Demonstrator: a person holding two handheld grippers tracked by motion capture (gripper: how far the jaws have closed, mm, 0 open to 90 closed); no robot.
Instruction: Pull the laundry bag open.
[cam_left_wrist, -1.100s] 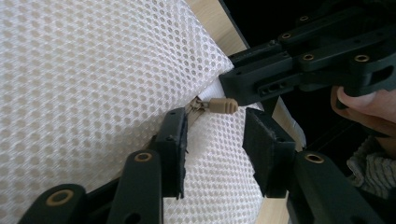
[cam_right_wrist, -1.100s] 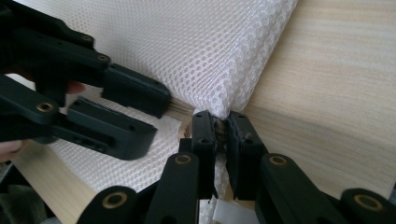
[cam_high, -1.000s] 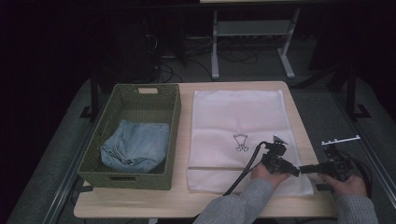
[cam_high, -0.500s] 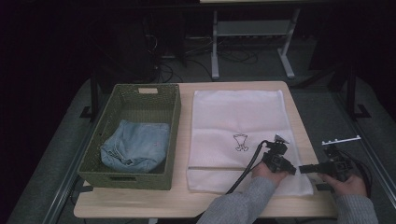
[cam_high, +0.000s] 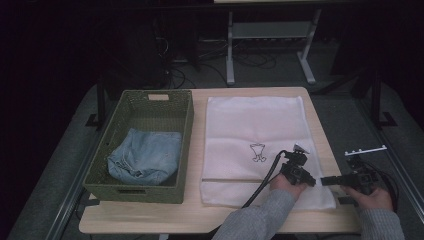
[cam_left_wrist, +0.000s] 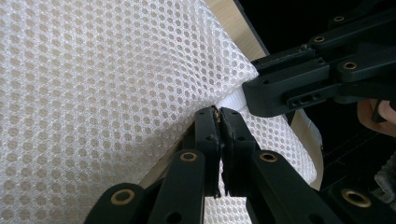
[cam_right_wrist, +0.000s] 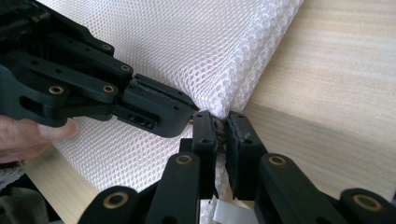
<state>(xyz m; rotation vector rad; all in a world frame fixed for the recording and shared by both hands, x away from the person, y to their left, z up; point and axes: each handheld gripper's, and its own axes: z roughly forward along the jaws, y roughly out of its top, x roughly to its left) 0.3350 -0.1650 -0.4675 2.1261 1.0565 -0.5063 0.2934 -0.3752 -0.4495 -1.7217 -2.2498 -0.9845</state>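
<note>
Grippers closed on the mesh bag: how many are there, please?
2. The left gripper pinches the white mesh laundry bag at its near right corner. The right gripper pinches the same corner from the table's right edge, its tips almost meeting the left one.

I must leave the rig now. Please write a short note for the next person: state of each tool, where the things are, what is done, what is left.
Left tool: shut on the white mesh bag, near its front right corner.
Right tool: shut on the same bag, on its right edge next to the left tool.
The bag lies flat on the wooden table, right of the green basket.
Folded jeans lie in the basket.
Done: both tools grip the bag.
Left, probably: open the bag and put the jeans in; nothing has gone in yet.
</note>
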